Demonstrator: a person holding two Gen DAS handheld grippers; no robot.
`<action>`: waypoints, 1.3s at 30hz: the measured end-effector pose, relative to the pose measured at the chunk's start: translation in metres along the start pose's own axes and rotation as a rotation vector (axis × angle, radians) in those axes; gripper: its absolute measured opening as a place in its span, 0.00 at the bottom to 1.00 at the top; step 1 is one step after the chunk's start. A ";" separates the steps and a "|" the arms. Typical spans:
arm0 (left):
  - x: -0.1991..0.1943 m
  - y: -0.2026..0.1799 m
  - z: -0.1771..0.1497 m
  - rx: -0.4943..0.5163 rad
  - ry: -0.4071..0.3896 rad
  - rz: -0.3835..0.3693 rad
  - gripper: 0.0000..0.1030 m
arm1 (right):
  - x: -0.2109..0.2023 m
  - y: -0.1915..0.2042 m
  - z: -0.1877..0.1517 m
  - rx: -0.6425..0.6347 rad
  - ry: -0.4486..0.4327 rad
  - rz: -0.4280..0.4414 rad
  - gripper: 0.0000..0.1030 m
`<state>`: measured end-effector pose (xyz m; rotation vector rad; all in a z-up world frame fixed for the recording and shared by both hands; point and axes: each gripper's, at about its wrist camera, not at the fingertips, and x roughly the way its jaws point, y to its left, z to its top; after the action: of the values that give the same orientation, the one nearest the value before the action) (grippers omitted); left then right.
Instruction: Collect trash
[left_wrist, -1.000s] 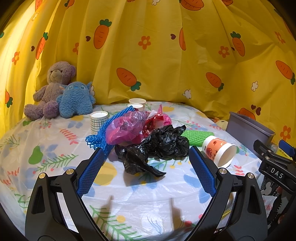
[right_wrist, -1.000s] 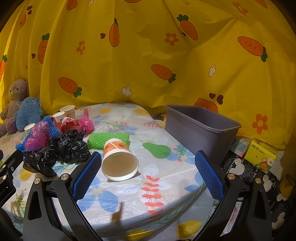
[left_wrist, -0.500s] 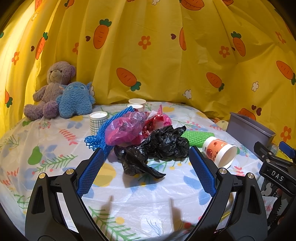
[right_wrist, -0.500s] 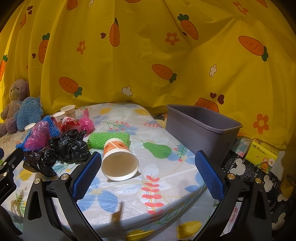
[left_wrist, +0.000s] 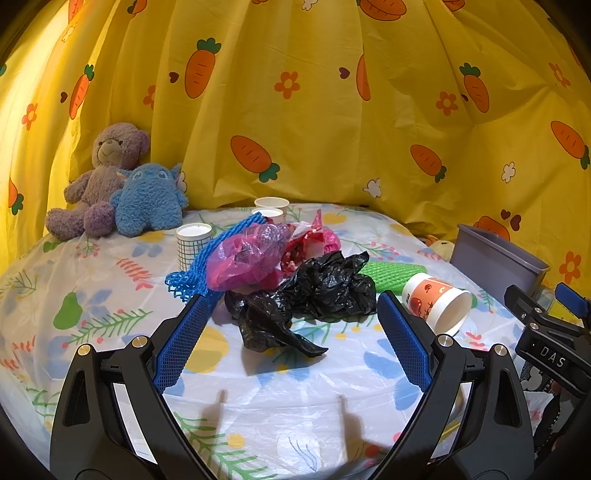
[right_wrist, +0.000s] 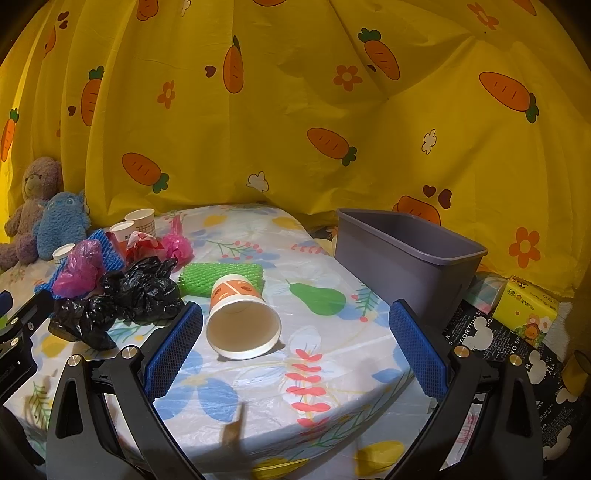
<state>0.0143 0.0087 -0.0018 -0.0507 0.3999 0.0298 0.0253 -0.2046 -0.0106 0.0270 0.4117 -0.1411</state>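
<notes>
A crumpled black plastic bag lies on the table just beyond my open left gripper, which holds nothing. Behind it sit a pink bag, blue foam netting, a red wrapper and green foam netting. An orange-and-white paper cup lies on its side, mouth toward me, between the spread fingers of my open right gripper, nearer the left finger and untouched. The grey bin stands at the right table edge.
Two plush toys sit at the back left against the yellow carrot curtain. Upright paper cups stand behind the trash pile. A yellow box and printed black bag lie right of the bin, beyond the table edge.
</notes>
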 end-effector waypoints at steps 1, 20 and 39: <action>0.000 0.000 0.000 0.000 -0.001 -0.001 0.89 | 0.000 0.000 0.000 0.001 0.000 0.000 0.95; 0.002 -0.002 0.001 -0.004 -0.001 -0.001 0.89 | -0.001 0.005 -0.001 -0.009 -0.006 0.006 0.95; 0.007 -0.009 0.000 -0.003 -0.001 -0.006 0.89 | 0.000 0.007 -0.003 -0.008 -0.008 0.017 0.95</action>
<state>0.0216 -0.0005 -0.0041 -0.0544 0.3991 0.0245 0.0246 -0.1978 -0.0134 0.0218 0.4044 -0.1228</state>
